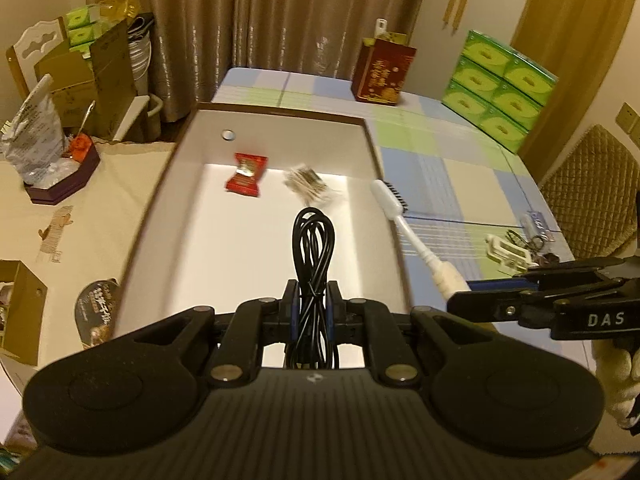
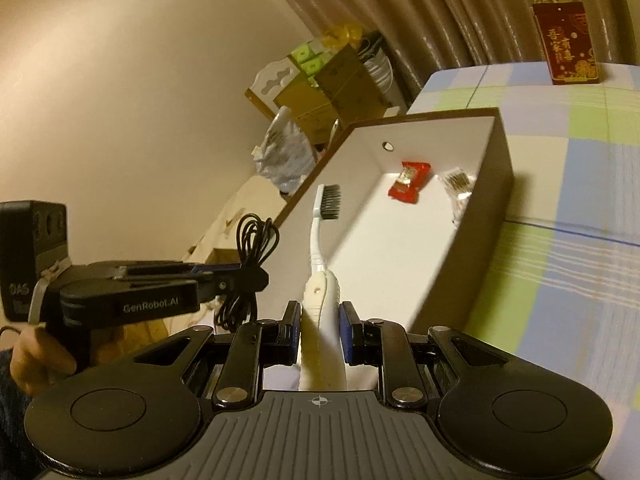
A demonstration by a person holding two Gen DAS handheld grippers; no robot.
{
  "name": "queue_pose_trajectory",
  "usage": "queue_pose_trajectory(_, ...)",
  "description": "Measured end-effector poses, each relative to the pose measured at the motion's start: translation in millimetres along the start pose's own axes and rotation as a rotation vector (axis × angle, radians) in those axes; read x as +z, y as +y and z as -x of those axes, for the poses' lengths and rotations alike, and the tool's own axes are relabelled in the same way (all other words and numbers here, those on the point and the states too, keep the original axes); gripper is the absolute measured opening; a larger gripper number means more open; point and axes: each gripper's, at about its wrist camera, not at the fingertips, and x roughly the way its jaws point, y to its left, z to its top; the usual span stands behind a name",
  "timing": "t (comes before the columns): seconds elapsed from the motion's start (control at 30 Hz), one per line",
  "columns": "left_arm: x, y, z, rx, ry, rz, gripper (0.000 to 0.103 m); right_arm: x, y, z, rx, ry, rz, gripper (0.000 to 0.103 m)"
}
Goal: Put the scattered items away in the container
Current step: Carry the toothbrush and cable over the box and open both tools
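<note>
- The left tool (image 1: 311, 304) is clamped on a bundled black cable (image 1: 313, 248), whose loops stand up ahead of the tips over the near end of the white box (image 1: 276, 114). If the loose loops snag a pad on release, the bundle could drag back out.
- The right tool (image 2: 320, 314) grips the thick handle of a white toothbrush (image 2: 322, 240), with the bristled head far ahead of the tips, over the box's near wall. Let go tilted, it could tip across the rim onto the tabletop (image 2: 568, 240).
- The two tools sit just beside each other; converging on the same spot risks a knock.
- Beyond both, a red packet (image 1: 245, 174) and a small clear packet (image 1: 306, 182) already lie inside the box.
</note>
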Motion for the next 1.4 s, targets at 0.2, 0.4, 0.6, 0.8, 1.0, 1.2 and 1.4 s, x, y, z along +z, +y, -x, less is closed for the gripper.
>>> queue_pose_trajectory(0.2,20.2,29.5,-18.9,-0.006,0.009,0.012,0.009,25.7,0.6,-43.9,-0.111,-0.017,-0.013,0.017)
queue_pose_trajectory(0.4,47.1,51.2,-63.0,-0.022,0.07,0.01,0.009,46.3,-2.7,-91.9,-0.254,0.033,0.031,0.017)
queue_pose_trajectory(0.6,68.7,65.3,-121.5,-0.035,0.16,0.001,0.009,60.9,-18.7,-131.6,-0.355,0.103,0.062,0.017)
queue_pose_trajectory(0.8,85.3,77.3,-165.8,-0.015,0.212,-0.022,0.009,80.8,-32.5,-168.1,-0.426,0.163,0.103,0.017)
queue_pose_trajectory(1.0,95.2,82.6,-197.8,-0.004,0.258,-0.035,0.009,89.8,-45.4,-191.4,-0.473,0.205,0.106,0.017)
queue_pose_trajectory(1.2,100.5,84.0,-216.9,-0.018,0.274,-0.054,0.01,92.9,-52.1,-201.6,-0.486,0.229,0.105,0.017)
queue_pose_trajectory(1.4,99.9,80.6,-211.1,-0.009,0.261,-0.075,0.018,94.1,-52.0,-192.8,-0.459,0.216,0.09,0.031)
